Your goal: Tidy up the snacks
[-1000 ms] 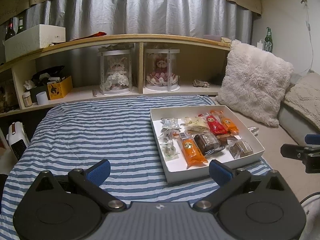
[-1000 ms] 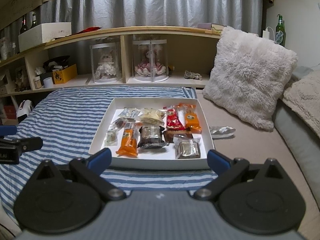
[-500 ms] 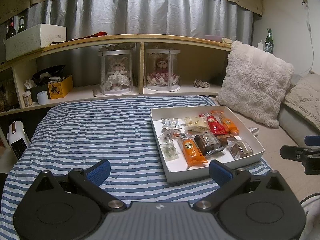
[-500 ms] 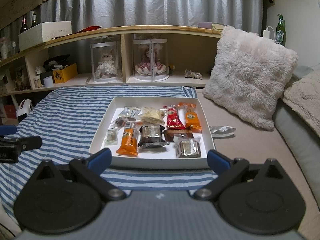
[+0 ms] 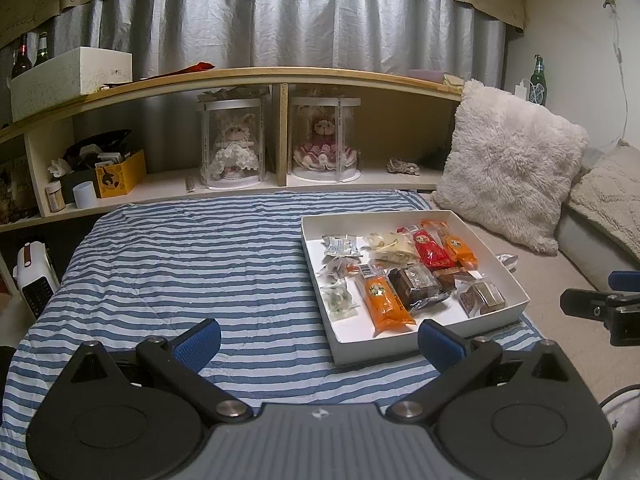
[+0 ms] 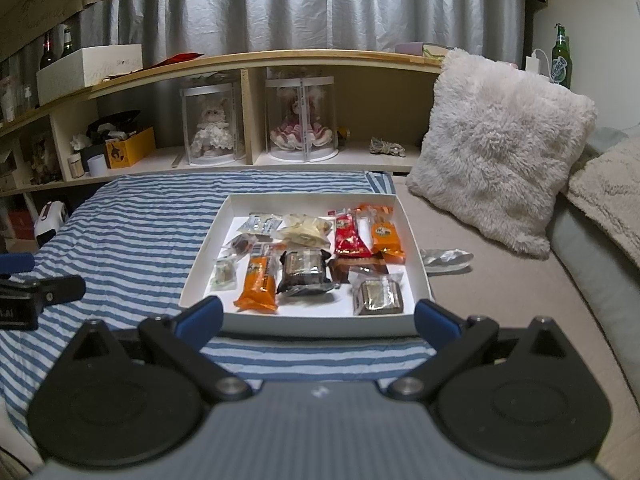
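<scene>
A white tray (image 5: pixel 516 284) (image 6: pixel 420 276) lies on the striped blanket and holds several wrapped snacks: an orange bar (image 5: pixel 384 300) (image 6: pixel 260 280), a dark brownie pack (image 5: pixel 416 284) (image 6: pixel 304 270), a red packet (image 5: pixel 432 248) (image 6: pixel 348 236) and small clear-wrapped pieces. One silver wrapper (image 6: pixel 446 258) lies outside the tray to its right. My left gripper (image 5: pixel 320 340) hovers open, near and left of the tray's front corner. My right gripper (image 6: pixel 316 318) is open just in front of the tray's near wall. Neither holds anything.
A striped blanket (image 5: pixel 192 264) covers the bed. A fluffy pillow (image 6: pixel 504 164) leans to the right of the tray. Behind runs a wooden shelf (image 5: pixel 240 184) with two doll cases, a yellow box and a cup. A white heater (image 5: pixel 34 276) stands at the left.
</scene>
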Action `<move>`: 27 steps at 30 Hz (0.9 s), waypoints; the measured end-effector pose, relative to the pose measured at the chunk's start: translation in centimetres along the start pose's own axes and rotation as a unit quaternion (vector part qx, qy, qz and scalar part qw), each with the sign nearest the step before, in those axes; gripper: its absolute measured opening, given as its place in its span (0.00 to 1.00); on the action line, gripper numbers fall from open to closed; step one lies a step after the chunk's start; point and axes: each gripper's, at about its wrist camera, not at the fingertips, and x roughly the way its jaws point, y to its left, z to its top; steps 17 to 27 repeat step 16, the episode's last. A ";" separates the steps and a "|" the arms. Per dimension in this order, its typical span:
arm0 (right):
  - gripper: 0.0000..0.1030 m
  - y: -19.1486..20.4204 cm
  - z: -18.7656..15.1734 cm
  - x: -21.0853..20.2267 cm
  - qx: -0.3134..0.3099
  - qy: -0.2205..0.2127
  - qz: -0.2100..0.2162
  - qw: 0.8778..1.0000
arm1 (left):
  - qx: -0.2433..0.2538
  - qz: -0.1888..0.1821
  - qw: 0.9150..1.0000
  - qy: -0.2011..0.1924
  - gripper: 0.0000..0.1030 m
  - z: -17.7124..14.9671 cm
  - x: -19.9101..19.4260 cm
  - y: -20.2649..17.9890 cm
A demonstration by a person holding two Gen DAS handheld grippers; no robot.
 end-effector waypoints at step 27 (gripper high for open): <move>1.00 0.2 -0.1 -0.1 0.005 0.001 0.000 1.000 | -0.003 0.002 1.000 0.002 1.00 0.0 -0.1 0.0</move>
